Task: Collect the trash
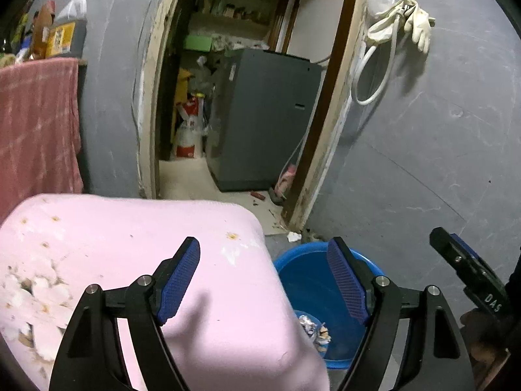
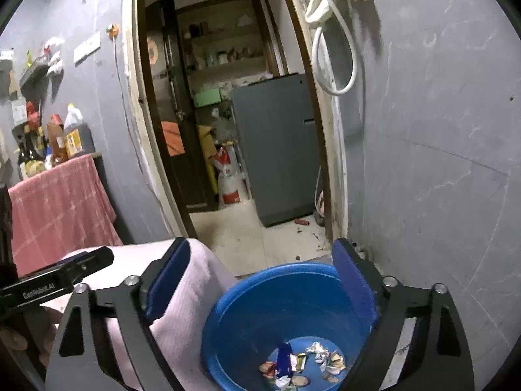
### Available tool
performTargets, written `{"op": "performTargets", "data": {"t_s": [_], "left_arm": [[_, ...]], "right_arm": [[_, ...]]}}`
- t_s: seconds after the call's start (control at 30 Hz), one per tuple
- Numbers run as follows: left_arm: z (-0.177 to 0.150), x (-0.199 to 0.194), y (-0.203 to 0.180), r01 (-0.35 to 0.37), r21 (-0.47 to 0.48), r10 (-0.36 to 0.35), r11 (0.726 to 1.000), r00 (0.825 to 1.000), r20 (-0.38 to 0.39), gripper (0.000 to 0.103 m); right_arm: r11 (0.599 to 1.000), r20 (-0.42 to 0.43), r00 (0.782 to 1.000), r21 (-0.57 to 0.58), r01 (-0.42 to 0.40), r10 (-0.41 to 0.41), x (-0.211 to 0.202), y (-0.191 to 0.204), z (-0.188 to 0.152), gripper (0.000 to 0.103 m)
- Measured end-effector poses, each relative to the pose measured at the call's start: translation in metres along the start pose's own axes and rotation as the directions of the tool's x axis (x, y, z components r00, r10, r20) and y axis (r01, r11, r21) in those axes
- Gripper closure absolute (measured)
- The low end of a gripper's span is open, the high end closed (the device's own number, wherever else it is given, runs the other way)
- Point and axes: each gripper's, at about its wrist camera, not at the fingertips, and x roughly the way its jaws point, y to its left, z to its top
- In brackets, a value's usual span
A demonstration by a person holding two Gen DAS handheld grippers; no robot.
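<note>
both tongs are held spread and empty: the right tongs (image 2: 260, 290) above the blue basin (image 2: 228, 319), the left tongs (image 1: 263, 280) over the pink-covered surface (image 1: 130, 234) beside it. crumpled wrappers (image 2: 302, 365) are gathered at the basin's bottom, so collection appears largely done. a doorway (image 2: 228, 130) is seen beyond.

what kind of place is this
Probably a lived-in home, in a kitchen or utility corner. A grey appliance stands beyond the doorway, bottles crowd a counter draped in pink cloth, and a blue basin on the floor holds trash scraps.
</note>
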Motion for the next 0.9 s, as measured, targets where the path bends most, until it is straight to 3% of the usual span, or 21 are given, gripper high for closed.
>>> {"op": "performTargets", "data": {"t_s": [0.07,0.1,0.17,0.6,0.9], "left_arm": [[-0.003,-0.009,0.002,-0.006,0.011,0.005,1.0,1.0,0.02,0.024],[-0.002,-0.011,0.002,-0.009,0.016,0.008,1.0,1.0,0.029,0.016],[-0.004,-0.022,0.003,-0.015,0.021,0.014,1.0,0.998,0.055,0.011],[-0.018,-0.086,0.008,0.005,0.05,-0.013,0.999,0.987,0.16,0.005],[-0.033,-0.144,0.008,0.001,0.069,-0.017,0.998,0.975,0.22,0.002]], "right_arm": [[1.0,0.018,1.0,-0.001,-0.002,0.002,-0.006,0.003,0.001,0.001],[1.0,0.029,1.0,-0.001,-0.004,0.004,-0.009,0.005,0.001,0.0],[1.0,0.044,0.999,-0.002,-0.011,0.011,-0.016,0.009,0.0,0.0],[0.999,0.137,0.991,-0.041,-0.005,0.011,-0.075,0.038,0.007,0.0],[0.996,0.154,0.988,-0.092,0.016,-0.002,-0.121,0.065,-0.01,0.0]]}}
